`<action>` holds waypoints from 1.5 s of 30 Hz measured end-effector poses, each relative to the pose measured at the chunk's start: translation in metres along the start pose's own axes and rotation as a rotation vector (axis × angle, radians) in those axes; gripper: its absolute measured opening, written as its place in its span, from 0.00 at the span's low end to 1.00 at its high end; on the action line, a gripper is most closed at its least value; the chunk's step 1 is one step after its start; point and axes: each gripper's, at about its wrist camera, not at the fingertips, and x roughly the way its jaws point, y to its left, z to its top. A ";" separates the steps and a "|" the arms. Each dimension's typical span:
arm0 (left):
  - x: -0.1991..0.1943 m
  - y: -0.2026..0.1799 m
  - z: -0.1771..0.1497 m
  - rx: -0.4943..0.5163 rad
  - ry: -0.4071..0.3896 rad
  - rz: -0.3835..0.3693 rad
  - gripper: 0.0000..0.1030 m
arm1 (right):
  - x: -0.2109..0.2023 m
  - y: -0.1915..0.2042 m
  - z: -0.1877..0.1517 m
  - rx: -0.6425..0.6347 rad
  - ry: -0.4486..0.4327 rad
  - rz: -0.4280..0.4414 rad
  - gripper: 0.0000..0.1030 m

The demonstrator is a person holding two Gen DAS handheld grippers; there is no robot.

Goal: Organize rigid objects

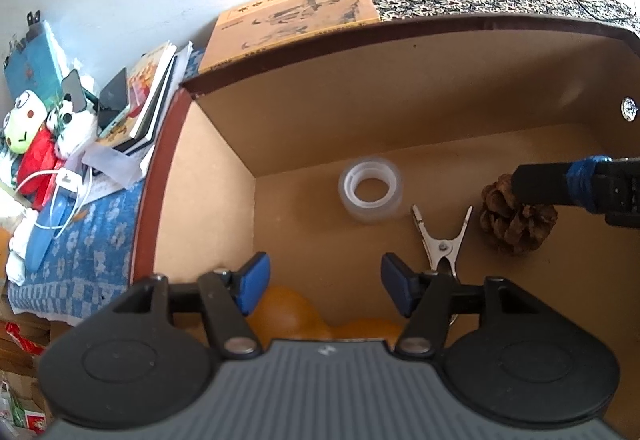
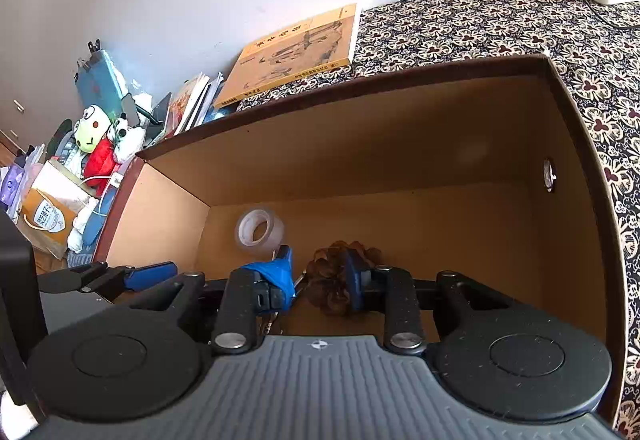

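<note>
The right gripper (image 2: 320,272) is reaching down into the cardboard box (image 2: 568,112), and its blue pads are sitting on either side of the pine cone (image 2: 340,280) — they appear to be pressing on its scales, so it is probably clamped on the cone. The left wrist view is showing one right finger (image 1: 540,188) lying against the top of the cone, which is resting on the box floor near the right wall.

The left gripper (image 1: 322,286) is hanging over the near part of the box with its jaws standing apart and nothing between the pads. Just beyond it a metal spring clip (image 1: 440,244) is lying flat, handles splayed toward the back, and a roll of clear tape (image 1: 370,188) is sitting further in. Something orange (image 1: 288,312) is showing under the left gripper, too hidden to name.

The cone is likely light and stiff but brittle — its scales could snap or slip under a hard squeeze, so a gentle hold across the widest middle seems best. The clip looks hard and slick; its pivot body offers the surest purchase.
</note>
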 end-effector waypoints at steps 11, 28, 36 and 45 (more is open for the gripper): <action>0.002 0.001 0.001 0.007 0.022 -0.024 0.64 | 0.003 -0.002 0.001 0.022 0.015 -0.037 0.11; -0.004 0.000 0.001 0.007 -0.004 -0.028 0.64 | -0.025 0.001 0.003 0.053 -0.098 0.035 0.12; -0.052 0.005 0.003 -0.065 -0.049 -0.009 0.66 | -0.066 0.014 0.003 0.025 -0.158 0.053 0.12; -0.114 0.016 -0.013 -0.145 -0.089 -0.077 0.69 | -0.107 0.031 -0.016 -0.054 -0.213 0.065 0.12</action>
